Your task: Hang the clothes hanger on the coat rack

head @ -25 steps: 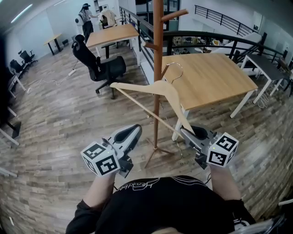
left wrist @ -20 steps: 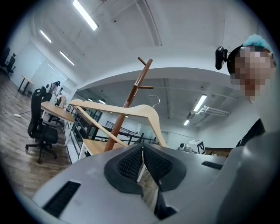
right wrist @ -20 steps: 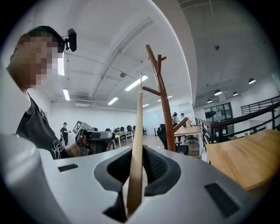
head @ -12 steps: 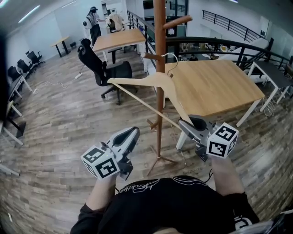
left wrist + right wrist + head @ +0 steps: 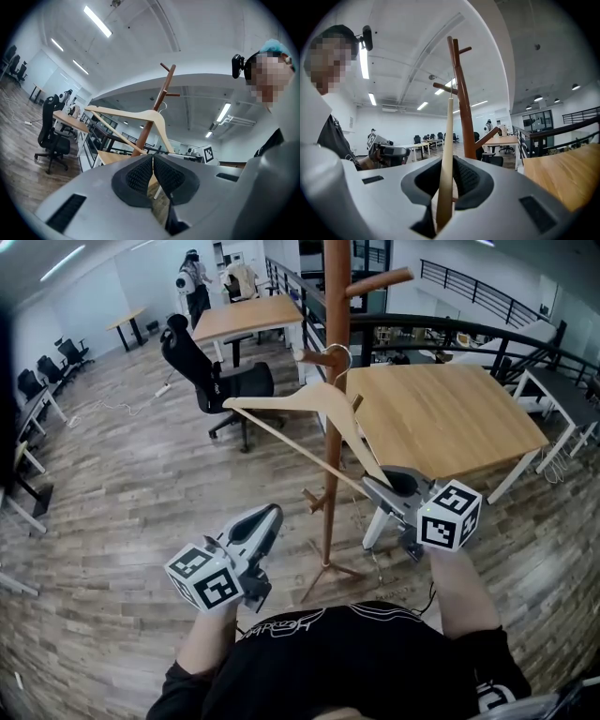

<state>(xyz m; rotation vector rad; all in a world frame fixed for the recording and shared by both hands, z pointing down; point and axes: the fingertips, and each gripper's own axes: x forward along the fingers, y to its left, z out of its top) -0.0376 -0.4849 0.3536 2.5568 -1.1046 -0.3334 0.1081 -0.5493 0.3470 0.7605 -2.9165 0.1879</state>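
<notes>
We hold the pale wooden clothes hanger in the right gripper. Its jaws stand narrow, clamped on the tip of one hanger arm. In the right gripper view the wood runs between the pads straight up toward 12 o'clock.

The hanger is in the air, close against the tall brown wooden coat rack. Its thin metal hook rises at 12 o'clock of its body, just beside a short wooden peg. Whether the hook is over the peg we cannot tell.

The left gripper, at 7 o'clock of the rack's pole, has its jaws together on nothing.

We judge the hanger light, stiff and smooth. Held at one end, it may pivot in the pads, so a hold nearer the neck would steady it.
</notes>
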